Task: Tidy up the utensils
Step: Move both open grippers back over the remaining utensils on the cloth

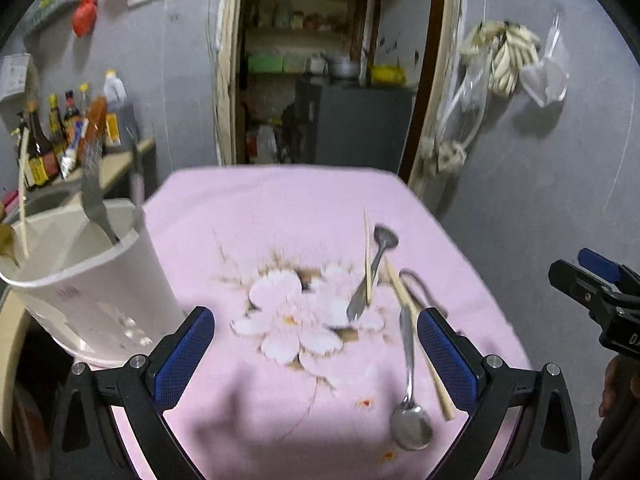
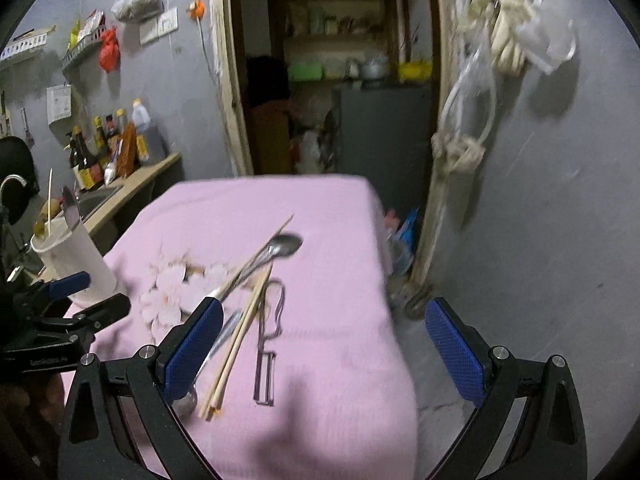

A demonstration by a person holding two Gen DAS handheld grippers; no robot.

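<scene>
Both tools, left and right, gape wide, empty; no legible writing.

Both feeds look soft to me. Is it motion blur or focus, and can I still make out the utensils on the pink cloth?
Left wrist view: smeared like motion blur, dim, gripper shadow in the foreground; the near spoon and chopsticks remain readable. Right wrist view: similar smear, strongest at the pink cloth edges, fisheye bending the doorframe; the peeler is still distinguishable.

The near spoon lies half hidden behind the right gripper's finger — the doorway shelves blur.
</scene>
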